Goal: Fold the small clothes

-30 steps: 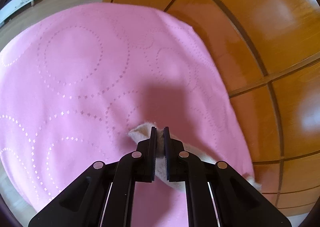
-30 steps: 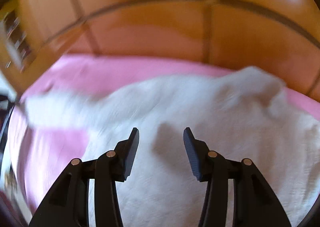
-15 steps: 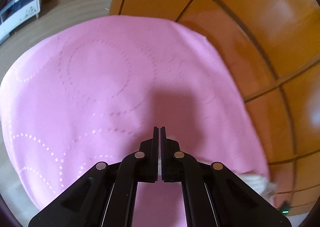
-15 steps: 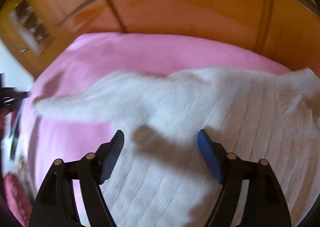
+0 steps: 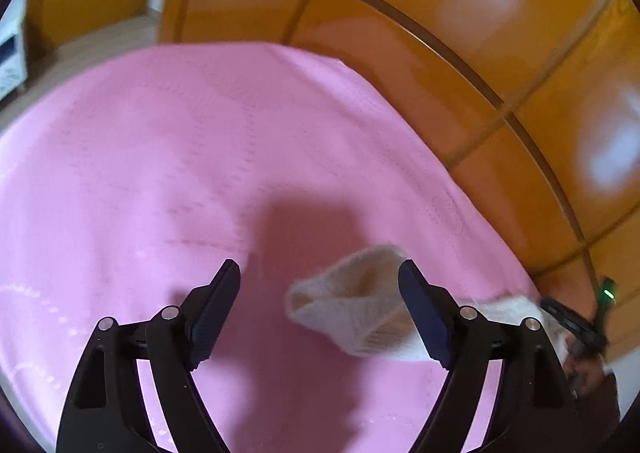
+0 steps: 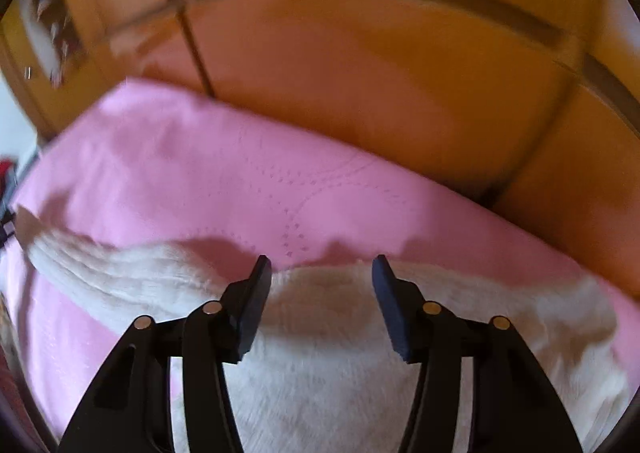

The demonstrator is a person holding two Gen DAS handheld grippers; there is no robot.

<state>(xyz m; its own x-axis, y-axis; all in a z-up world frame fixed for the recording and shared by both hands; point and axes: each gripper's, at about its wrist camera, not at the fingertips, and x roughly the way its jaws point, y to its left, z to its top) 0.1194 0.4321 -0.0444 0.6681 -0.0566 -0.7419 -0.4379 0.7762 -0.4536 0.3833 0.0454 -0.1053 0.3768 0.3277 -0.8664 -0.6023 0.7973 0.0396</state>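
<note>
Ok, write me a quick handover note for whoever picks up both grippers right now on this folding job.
Left gripper: jaws opening, nothing pinched; a sleeve end lies loose on the pink sheet between its fingers.
Right gripper: jaws closing over the top edge of the white knit garment, not gripping it.
Garment lies spread on the sheet beside the wooden wardrobe, one sleeve stretched out sideways.
Done: no finished fold visible.
Left: fold sleeves in, then the body.

Left black plastic two-finger gripper (image 5: pixel 320 273): angular linkage arms showing four round silver pivot pins, flat dark-blue ribbed pads (image 5: pixel 424 317) lining fingers; jaws opening. Right black plastic two-finger gripper (image 6: pixel 322 265): matching build, four silver pins glinting, dark-blue pads (image 6: pixel 390 305) facing inward; jaws closing. Small green light glowing on dark device at 3 o'clock edge of left view.
</note>
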